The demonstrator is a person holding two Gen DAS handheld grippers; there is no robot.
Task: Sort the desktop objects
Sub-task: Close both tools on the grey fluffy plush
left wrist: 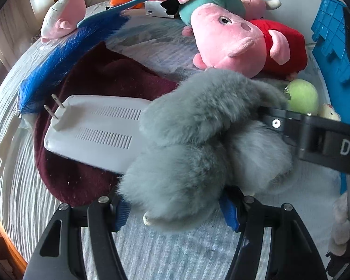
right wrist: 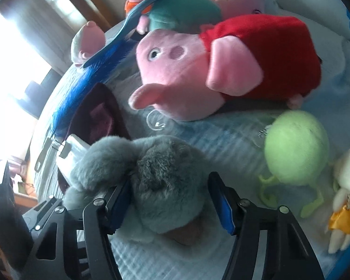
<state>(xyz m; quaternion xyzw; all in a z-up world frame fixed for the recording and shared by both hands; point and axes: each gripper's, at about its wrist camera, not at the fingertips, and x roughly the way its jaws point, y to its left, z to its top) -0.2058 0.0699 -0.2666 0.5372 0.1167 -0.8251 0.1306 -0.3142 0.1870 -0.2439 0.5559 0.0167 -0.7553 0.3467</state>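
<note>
A grey fluffy plush toy (left wrist: 193, 140) lies on the pale striped cloth, partly over a white plug-in device (left wrist: 98, 128) and a maroon cloth (left wrist: 86, 77). My left gripper (left wrist: 177, 212) has its blue-padded jaws on either side of the plush's lower part. My right gripper (right wrist: 170, 200) straddles the same grey plush (right wrist: 151, 170), jaws wide around it; its arm (left wrist: 315, 137) shows at the right of the left wrist view. Whether either gripper squeezes the plush is unclear.
A pink pig plush in red (left wrist: 240, 42) (right wrist: 198, 74), a green ball toy (left wrist: 303, 95) (right wrist: 296, 144), a small white doll (right wrist: 347, 186), a blue-bristled brush (left wrist: 65, 53), other plush toys behind, and a blue plastic crate (left wrist: 333, 46) at the right.
</note>
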